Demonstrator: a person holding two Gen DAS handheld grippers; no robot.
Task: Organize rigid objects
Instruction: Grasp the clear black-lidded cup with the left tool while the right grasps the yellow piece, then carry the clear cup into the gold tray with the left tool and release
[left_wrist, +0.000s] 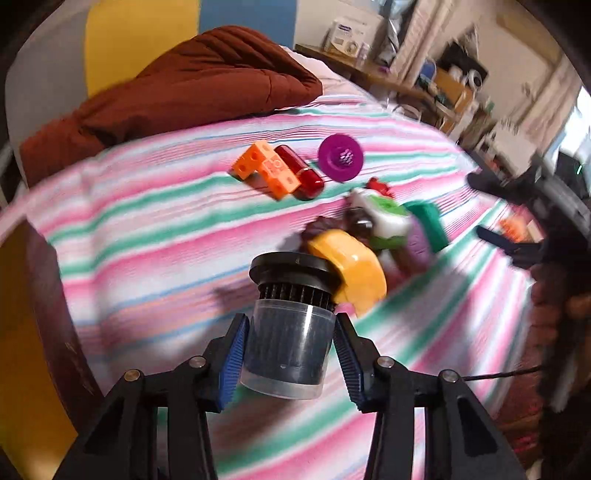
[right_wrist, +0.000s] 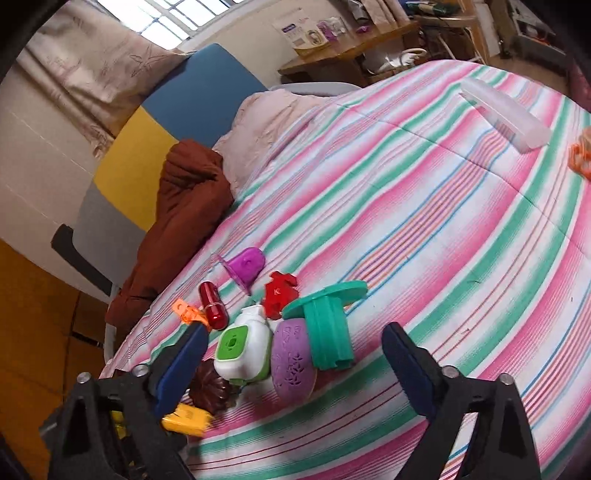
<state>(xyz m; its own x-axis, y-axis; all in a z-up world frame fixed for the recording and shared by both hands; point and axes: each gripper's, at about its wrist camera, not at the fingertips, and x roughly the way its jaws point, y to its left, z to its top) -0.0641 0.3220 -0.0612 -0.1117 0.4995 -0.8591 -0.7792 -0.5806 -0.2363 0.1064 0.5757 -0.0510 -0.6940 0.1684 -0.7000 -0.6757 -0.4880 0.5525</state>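
A: Left gripper (left_wrist: 290, 354) had the dark translucent plastic cylinder with the black ribbed cap (left_wrist: 288, 332) between its blue pads, jaws about half open, pads against its sides. Was it carried above the striped bedspread (left_wrist: 147, 236)?

B: Looked lifted, cap touching the yellow curved plastic piece (left_wrist: 351, 273). I'd have kept it upright, squeezed at mid-body, and cleared that yellow piece before travelling.

A: Right gripper (right_wrist: 295, 354)?

B: Jaws wide, holding nothing, hovering over the pile: white toy with green square button (right_wrist: 242, 347), purple perforated dome (right_wrist: 291, 362), green flanged plastic spool (right_wrist: 327, 325).

A: Risk?

B: Pile was tight. Straddle one piece only, probably the spool, or neighbours get dragged. Red capsule (right_wrist: 213, 304) lay apart, easier.
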